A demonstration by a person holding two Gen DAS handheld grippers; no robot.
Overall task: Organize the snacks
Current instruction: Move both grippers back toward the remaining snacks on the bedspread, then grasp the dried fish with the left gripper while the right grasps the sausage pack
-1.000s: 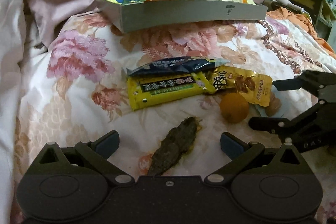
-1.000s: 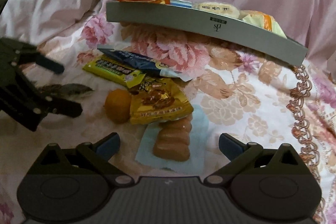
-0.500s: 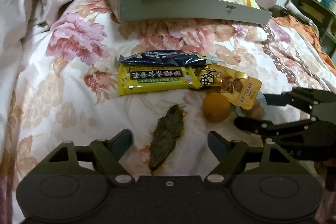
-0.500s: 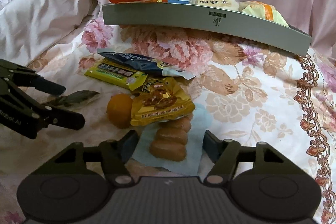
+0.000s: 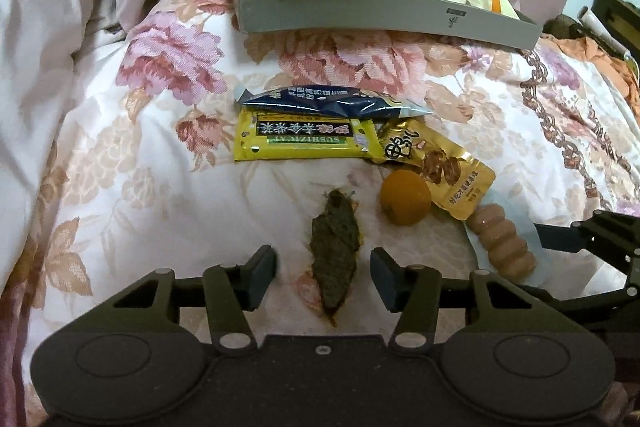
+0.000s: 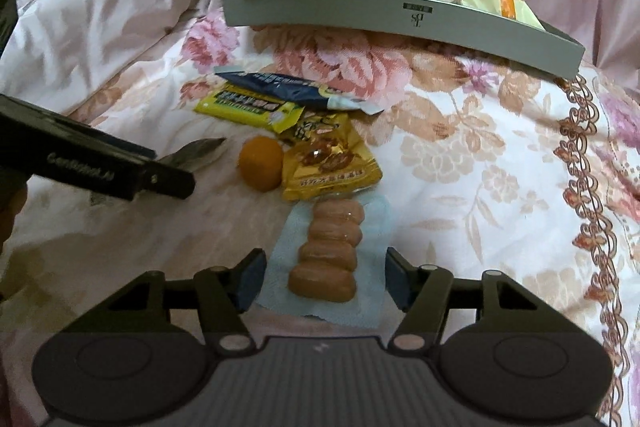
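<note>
A dark green-brown snack pack (image 5: pixel 336 255) lies on the flowered quilt between the pads of my left gripper (image 5: pixel 324 279). The jaws are closing, with a gap still showing on each side. My right gripper (image 6: pixel 324 283) is shut on a clear pack of small sausages (image 6: pixel 328 251), its pads on the pale blue wrapper's edges and still closing slightly. The sausage pack (image 5: pixel 504 243) reaches out from under a gold packet (image 5: pixel 440 167). A grey tray (image 5: pixel 360 15) holding several packets stands at the back.
A blue packet (image 5: pixel 332 103), a yellow packet (image 5: pixel 300 143) and an orange ball (image 5: pixel 404 199) lie mid-quilt in front of the tray. Bunched pink bedding (image 6: pixel 100 7) rises at the left and back. Furniture (image 5: pixel 616 7) stands at the far right.
Both grippers' jaws have narrowed from wide open. The right one has taken hold of the sausage pack and drawn it out from under the gold packet. The left view has rolled slightly.
</note>
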